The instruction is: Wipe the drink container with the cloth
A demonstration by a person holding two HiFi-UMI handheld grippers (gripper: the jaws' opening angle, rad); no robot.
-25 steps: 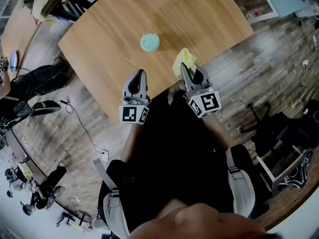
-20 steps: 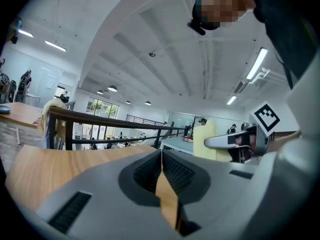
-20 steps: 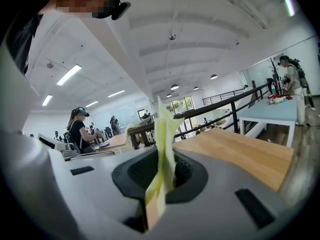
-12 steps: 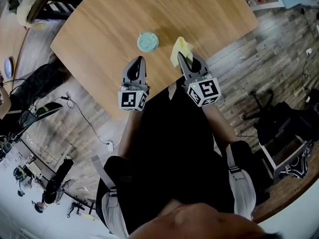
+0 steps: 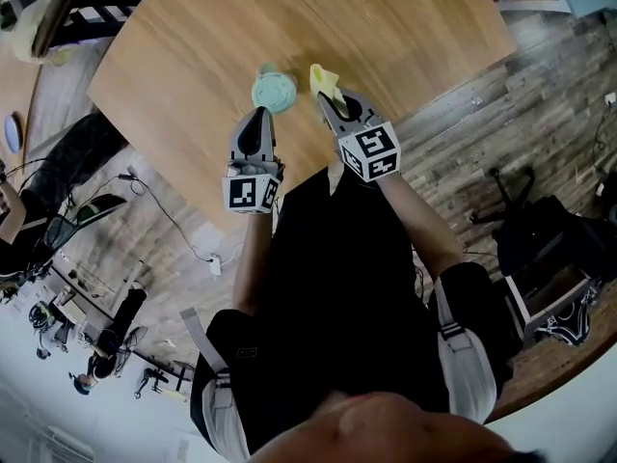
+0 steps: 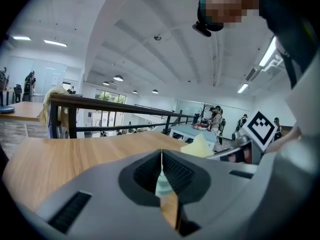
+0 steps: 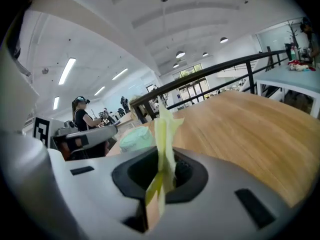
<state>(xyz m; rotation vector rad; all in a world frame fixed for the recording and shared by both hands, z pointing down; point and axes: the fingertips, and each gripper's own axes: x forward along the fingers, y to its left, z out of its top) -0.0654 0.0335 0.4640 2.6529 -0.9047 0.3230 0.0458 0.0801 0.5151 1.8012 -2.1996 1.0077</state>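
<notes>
Drink container (image 5: 271,92), a pale green cup with its lid on, stands upright on the wooden surface (image 5: 405,27) near the edge closest to the person, with the tips of both tools just short of it; it looks to be kept there so that either arm can reach it without stretching. Left tool (image 5: 257,116) points at the cup from below with its jaws together and nothing between them, the cup showing only beyond the tips in the left gripper view; judging by that line-up, it is there to steady the cup, though with the jaws shut it could only push against the side. Right tool (image 5: 328,99) has its jaws clamped on the yellow cloth (image 5: 324,77), which stands up from them in a loose fold just to the right of the cup; holding it by one end leaves a free flap to drag over the lid or wall. Cloth and cup look close but I cannot tell whether they touch. Nothing lies between tools and cup, and nothing else stands on the wood nearby; a dark railing (image 6: 100,104) runs past the far side, a cable (image 5: 183,230) trails on the plank floor, and other people (image 5: 96,374) work well apart.
</notes>
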